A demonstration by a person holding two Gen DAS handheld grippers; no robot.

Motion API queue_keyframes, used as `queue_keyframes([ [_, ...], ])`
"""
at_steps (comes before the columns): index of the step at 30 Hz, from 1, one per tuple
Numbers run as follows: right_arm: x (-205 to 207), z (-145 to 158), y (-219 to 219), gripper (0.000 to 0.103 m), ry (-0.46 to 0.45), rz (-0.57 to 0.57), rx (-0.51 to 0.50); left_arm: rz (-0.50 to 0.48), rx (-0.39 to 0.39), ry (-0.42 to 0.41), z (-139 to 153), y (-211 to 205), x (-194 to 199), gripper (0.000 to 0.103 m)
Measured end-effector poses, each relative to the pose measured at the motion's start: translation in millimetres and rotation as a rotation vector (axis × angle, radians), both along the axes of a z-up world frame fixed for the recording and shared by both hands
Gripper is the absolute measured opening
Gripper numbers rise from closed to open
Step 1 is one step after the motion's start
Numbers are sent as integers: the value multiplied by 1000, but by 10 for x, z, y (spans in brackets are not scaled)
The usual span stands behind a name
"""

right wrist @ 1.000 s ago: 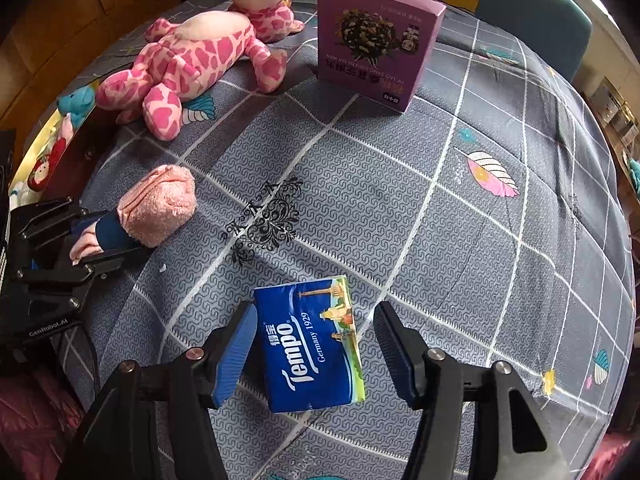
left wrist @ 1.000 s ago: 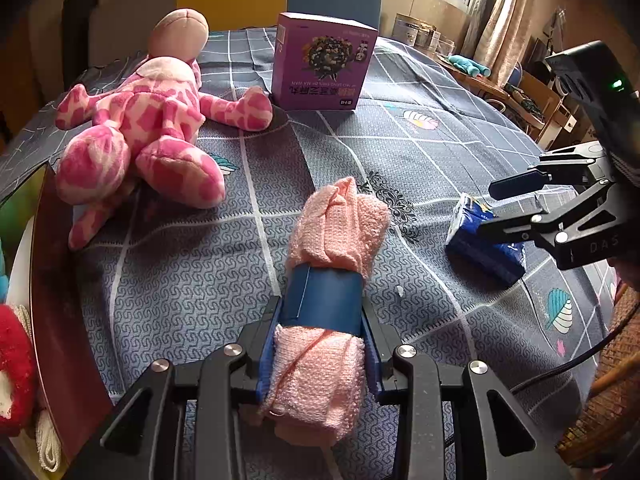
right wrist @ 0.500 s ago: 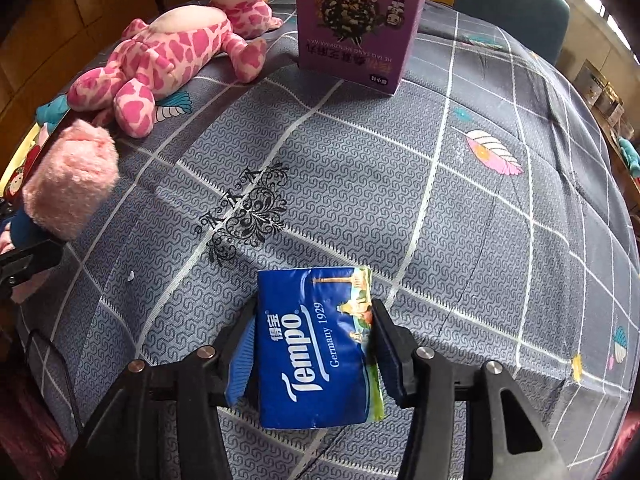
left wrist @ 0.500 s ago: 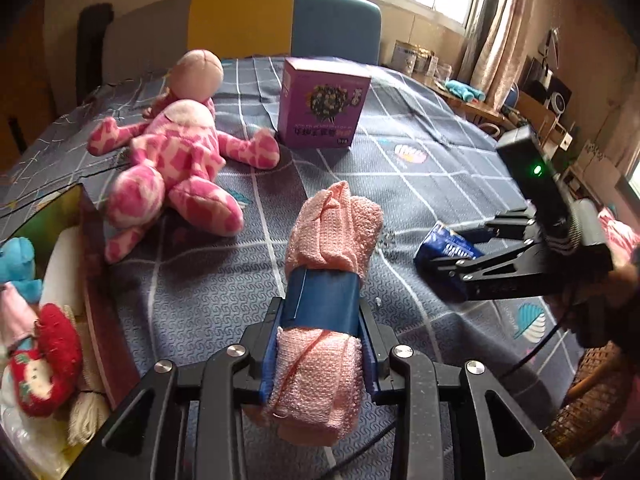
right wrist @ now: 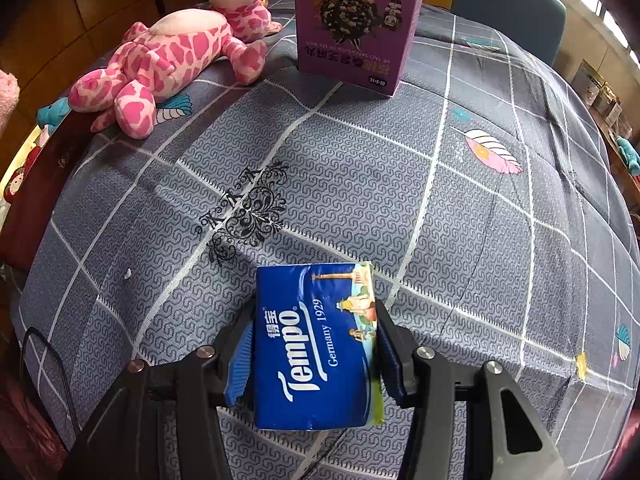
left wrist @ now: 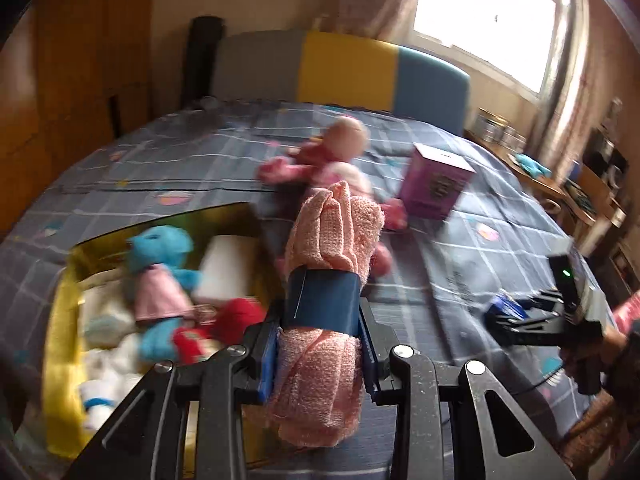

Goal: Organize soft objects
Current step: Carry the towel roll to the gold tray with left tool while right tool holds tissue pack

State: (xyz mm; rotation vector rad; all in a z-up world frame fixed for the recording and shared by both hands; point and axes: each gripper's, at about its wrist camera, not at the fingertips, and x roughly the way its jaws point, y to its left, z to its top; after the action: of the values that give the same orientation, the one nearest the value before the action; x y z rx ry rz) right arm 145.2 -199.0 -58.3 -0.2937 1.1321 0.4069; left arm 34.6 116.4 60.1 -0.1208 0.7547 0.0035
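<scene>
My left gripper is shut on a rolled pink towel with a blue band, held up above the table. Below and to its left lies an open gold-lined box with a blue plush toy, a red one and white soft items inside. My right gripper is shut on a blue Tempo tissue pack resting on the grey patterned tablecloth; the pads press both its long sides. The right gripper also shows at the right of the left wrist view.
A pink spotted plush giraffe lies at the far left of the table. A purple box stands upright behind the middle. The gold box's dark red wall shows at the left edge. Yellow and blue chairs stand behind the table.
The left gripper rose and swung left with the towel, bringing the box of toys into view. The right gripper's jaws closed onto the tissue pack.
</scene>
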Motion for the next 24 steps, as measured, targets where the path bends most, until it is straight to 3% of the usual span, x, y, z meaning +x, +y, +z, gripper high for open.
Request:
queue_keyframes([
  [5,-36,-2,9,53,-23,15,-2,150,34,-3,14,504,-190,34],
  [11,-101,30,8,53,-48,28,-24,255,42,-2,-34,922,-382,34],
  [24,-58,15,-10,53,-47,17,-10,303,6,29,-162,1126,-461,34],
])
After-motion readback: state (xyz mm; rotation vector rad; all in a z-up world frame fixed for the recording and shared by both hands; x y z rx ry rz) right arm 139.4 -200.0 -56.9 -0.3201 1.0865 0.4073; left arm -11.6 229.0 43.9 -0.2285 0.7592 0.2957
